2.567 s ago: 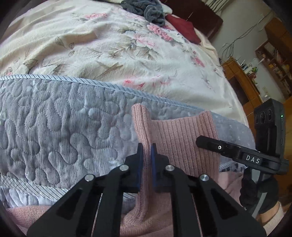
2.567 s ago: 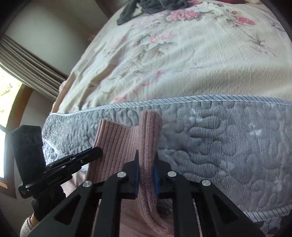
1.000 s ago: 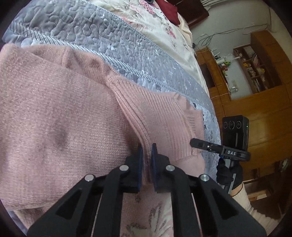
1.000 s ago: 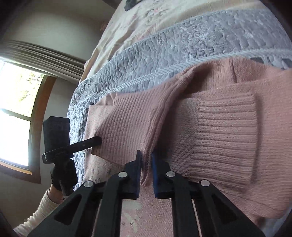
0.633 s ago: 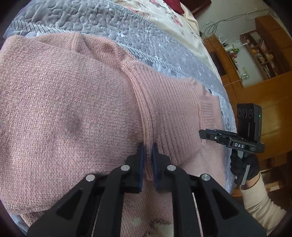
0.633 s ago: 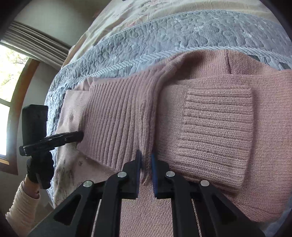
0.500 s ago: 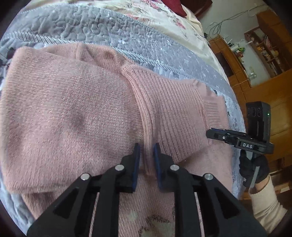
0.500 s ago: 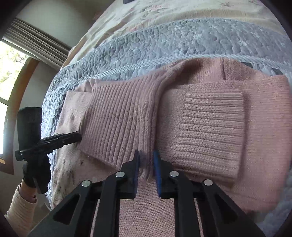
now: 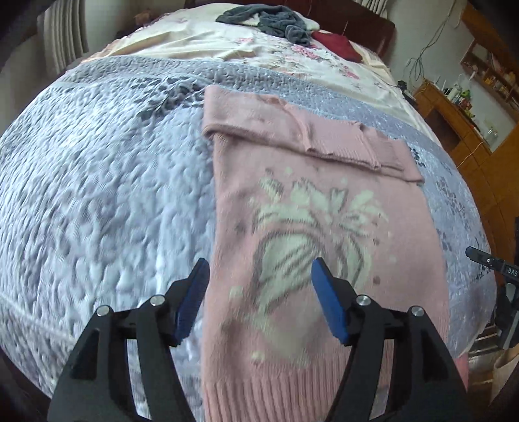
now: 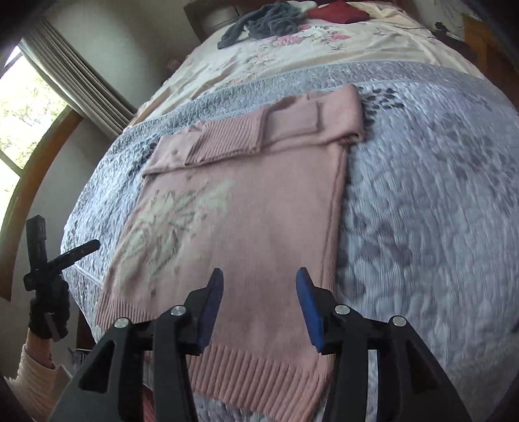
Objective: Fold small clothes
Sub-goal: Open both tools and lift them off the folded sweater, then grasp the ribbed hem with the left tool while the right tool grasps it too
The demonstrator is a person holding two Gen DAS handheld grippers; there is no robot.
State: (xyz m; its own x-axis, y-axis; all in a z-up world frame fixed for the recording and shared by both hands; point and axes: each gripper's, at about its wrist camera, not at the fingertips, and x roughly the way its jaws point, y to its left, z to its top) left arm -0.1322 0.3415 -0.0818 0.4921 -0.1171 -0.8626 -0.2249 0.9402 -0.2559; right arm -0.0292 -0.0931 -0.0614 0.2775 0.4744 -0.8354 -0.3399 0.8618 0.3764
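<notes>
A pink knit sweater [image 9: 311, 233] with a pale flower pattern lies flat on the grey quilted bedspread [image 9: 97, 194]. Its top part, with ribbed cuffs, is folded down over the body [image 10: 259, 133]. My left gripper [image 9: 259, 298] is open above the sweater's lower left side, holding nothing. My right gripper [image 10: 258, 302] is open above the lower right side near the ribbed hem [image 10: 256, 373], also holding nothing. Each gripper shows at the other view's edge: the right gripper [image 9: 496, 263] and the left gripper [image 10: 61, 259], held in a gloved hand.
A floral sheet [image 9: 259, 48] covers the far bed, with a dark grey garment [image 9: 269, 22] and a red cloth [image 9: 337, 43] on it. Wooden furniture [image 9: 454, 113] stands at the right. A window with curtains [image 10: 58, 84] is at the left.
Both grippers let go of the ribbed fold they pinched, opened wide and drew back toward the hem. The folded-down top now lies flat on the sweater.
</notes>
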